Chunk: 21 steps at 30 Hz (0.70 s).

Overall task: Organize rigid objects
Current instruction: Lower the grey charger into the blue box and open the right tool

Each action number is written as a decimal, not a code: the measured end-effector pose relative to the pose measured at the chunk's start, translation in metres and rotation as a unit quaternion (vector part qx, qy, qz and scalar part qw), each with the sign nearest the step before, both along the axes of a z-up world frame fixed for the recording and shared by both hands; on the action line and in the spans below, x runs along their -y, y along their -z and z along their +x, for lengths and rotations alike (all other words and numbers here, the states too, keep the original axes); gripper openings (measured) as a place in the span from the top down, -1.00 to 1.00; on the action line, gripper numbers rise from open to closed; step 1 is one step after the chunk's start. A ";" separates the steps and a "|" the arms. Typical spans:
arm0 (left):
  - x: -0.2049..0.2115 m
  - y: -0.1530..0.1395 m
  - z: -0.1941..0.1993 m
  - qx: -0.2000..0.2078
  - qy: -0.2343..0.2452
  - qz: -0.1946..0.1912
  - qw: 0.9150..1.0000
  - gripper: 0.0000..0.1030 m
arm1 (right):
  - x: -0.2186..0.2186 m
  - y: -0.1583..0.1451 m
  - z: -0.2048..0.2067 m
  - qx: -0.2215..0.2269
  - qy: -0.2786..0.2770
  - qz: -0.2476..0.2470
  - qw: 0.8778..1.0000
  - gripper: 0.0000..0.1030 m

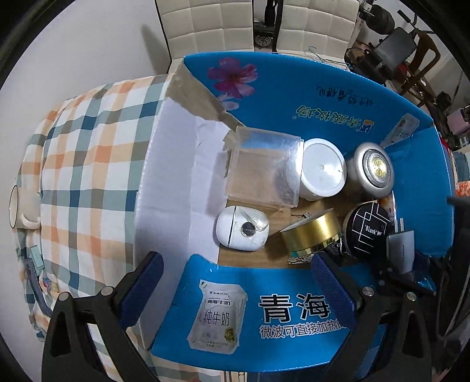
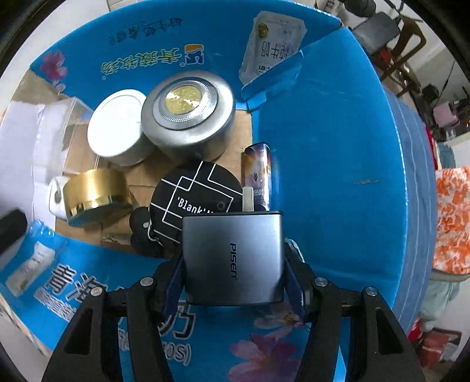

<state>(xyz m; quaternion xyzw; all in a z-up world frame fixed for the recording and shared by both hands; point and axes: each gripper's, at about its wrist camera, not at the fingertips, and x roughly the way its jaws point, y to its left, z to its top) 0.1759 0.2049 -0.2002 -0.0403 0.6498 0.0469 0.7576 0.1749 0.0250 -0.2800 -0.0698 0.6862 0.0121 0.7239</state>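
My right gripper (image 2: 233, 273) clamping grey PISEN charger (image 2: 233, 258) over blue cardboard box (image 1: 293, 97), left gripper (image 1: 238, 282) wide, plaid-clothed tabletop (image 1: 88, 152), white padded chairs (image 1: 205, 26) far.

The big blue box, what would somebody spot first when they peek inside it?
Probably the grey metal PISEN charger, clamped in the right gripper above the blue cardboard box. Next, the shiny round silver tin with a gold centre by the far wall, beside a white round jar.

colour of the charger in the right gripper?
Metallic grey charger with dark "PISEN" lettering, silver prongs; clearest in the right wrist view.
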 end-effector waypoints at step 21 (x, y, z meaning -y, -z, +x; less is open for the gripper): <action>0.004 -0.009 -0.005 0.005 0.004 -0.006 1.000 -1.00 | 0.014 -0.032 0.020 0.008 0.027 0.036 0.999 -0.68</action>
